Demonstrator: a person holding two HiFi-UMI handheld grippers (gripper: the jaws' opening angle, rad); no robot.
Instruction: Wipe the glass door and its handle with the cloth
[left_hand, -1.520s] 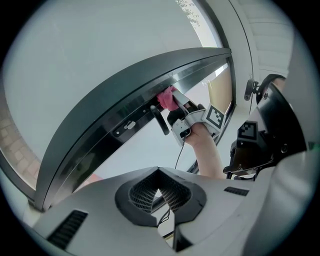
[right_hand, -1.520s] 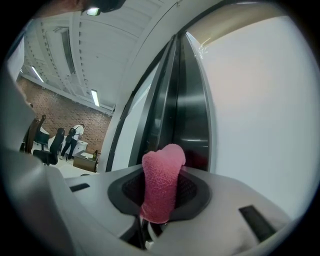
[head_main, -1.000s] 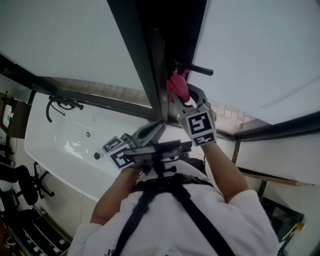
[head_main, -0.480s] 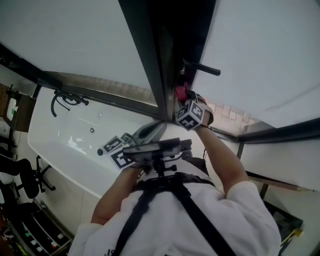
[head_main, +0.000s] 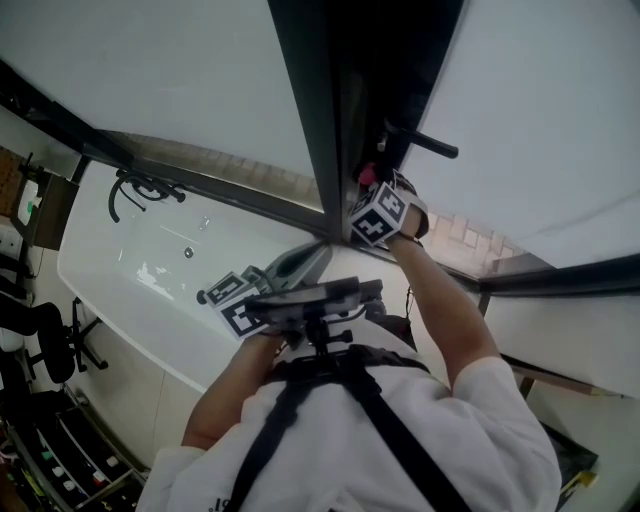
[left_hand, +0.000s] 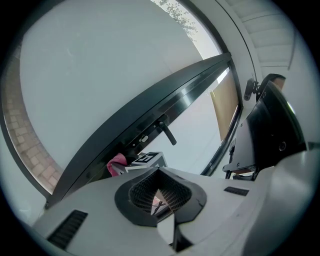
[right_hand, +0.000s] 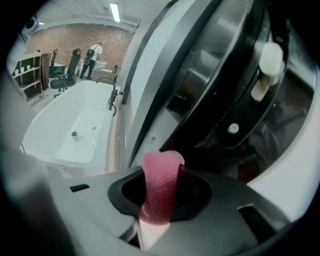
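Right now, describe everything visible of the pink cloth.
The pink cloth looks like soft, nubbly microfibre, bunched into a narrow upright fold with a rounded tip. The right tool is shut on it, with only that tip poking out. It sits close against the dark door frame, near the handle; contact itself is unclear.

A long white bathtub (head_main: 110, 275) lies at the left of the head view, with a black faucet (head_main: 140, 187) at its upper rim. Below it, at the lower left edge, stand a black office chair (head_main: 45, 352) and a rack of shelves (head_main: 65, 468). In the right gripper view, the upper left shows a brick wall (right_hand: 70, 35), a bright strip lamp (right_hand: 114, 11) on the ceiling, an open shelf unit (right_hand: 27, 67) and a person (right_hand: 93, 52) standing far behind the tub. The light is even and cool.
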